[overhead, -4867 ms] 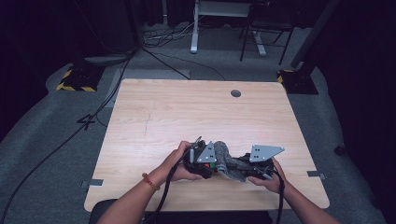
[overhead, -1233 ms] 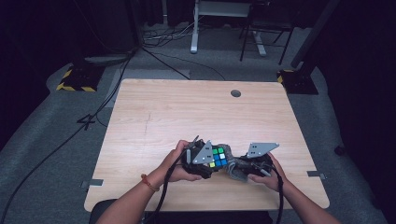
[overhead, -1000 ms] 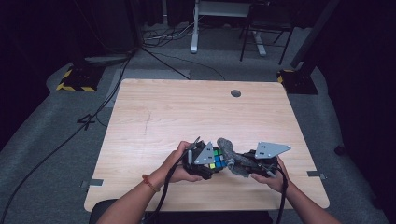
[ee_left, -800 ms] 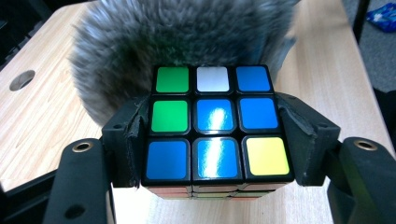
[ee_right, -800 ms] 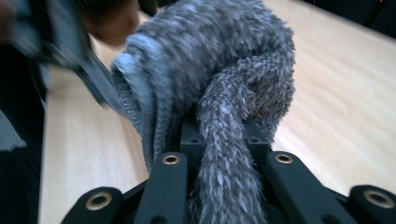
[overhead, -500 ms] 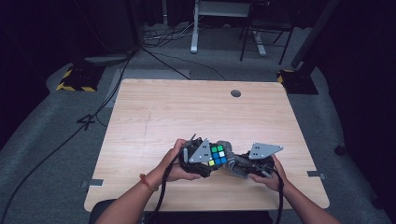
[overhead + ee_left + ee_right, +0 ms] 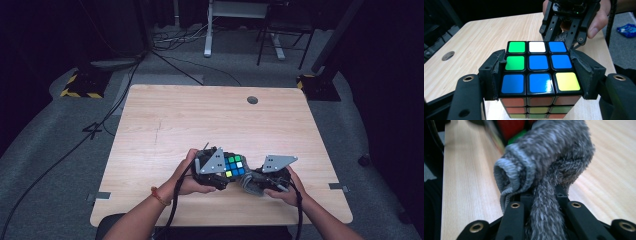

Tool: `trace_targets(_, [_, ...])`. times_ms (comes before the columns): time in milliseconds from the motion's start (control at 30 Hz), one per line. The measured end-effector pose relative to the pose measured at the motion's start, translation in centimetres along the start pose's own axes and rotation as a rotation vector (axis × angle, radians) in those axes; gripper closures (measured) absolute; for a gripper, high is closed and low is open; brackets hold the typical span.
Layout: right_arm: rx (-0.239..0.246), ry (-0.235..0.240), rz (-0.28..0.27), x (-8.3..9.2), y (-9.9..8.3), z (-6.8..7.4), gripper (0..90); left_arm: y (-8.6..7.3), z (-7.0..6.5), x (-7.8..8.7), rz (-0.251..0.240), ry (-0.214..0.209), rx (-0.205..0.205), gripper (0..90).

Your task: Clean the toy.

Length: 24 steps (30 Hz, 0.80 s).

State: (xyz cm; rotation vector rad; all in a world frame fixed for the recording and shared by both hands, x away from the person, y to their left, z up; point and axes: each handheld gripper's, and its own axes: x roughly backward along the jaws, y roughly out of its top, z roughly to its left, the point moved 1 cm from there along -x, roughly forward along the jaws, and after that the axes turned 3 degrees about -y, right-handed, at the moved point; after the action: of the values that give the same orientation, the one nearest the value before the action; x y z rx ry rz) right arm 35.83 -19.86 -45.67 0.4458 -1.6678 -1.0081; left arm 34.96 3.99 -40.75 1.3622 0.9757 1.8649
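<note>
A: Handling of the Rubik's cube [image 7: 537, 72]?

B: Rigid plastic, light, glossy stickers, so a bit slippery. Layers free to twist, so best clamped flat on two opposite side faces, across the middle row, not on a corner. Held exactly so now: left gripper [image 7: 537, 67] jaws clamped on the cube's left and right faces, blue-and-green face up toward the camera.

A: And the grey thing?

B: A fuzzy grey sock [image 7: 544, 165], soft and limp, rolled cuff at the front. Crushes under any squeeze; no damage likely, but loose ends bound to flop. Best pinched at the bunched middle. Right gripper [image 7: 257, 182] jaws closed tight on it, fabric bulging out above them in the right gripper view.

A: Location?

B: Both just above the desk [image 7: 165, 120], close to its near edge, slightly right of centre. Cube between the two hands, sock touching or just beside the cube's right side; hard to tell which.

A: Differences from nearly five seconds back?

B: Back then no coloured face visible from the high view, only grey bulk between the hands. Now the cube's blue-green top [image 7: 233, 165] plainly exposed, sock lower and to the right. Hands hardly displaced; same spot by the near edge.
</note>
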Motion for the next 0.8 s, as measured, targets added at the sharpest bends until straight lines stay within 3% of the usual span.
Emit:
trace_targets(133, [-0.005, -0.008, -0.005, 0.3, 0.0, -0.3, 76.8, -0.2, 0.3, 0.1, 0.027, 0.019, -0.009, 33.8])
trace_targets(233, [-0.017, -0.004, -0.065, 1.5, 0.5, -0.5, 76.7, -0.4, 0.5, 0.0, 0.045, 0.032, -0.007, 33.8])
trace_targets(333, [-0.002, -0.032, -0.089, 2.4, 0.9, -0.6, 76.7, -0.7, 1.0, -0.2, 0.071, 0.060, -0.008, 33.8])
trace_targets(567, [-0.011, -0.087, -0.092, 3.4, 0.7, -1.8, 75.9, -1.6, 2.5, 0.4, 0.103, 0.115, 0.008, 33.8])
trace_targets(800, [-0.041, -0.145, -0.044, 3.5, -0.4, -3.7, 75.3, -3.6, 4.2, 0.9, 0.131, 0.123, 0.075, 33.8])
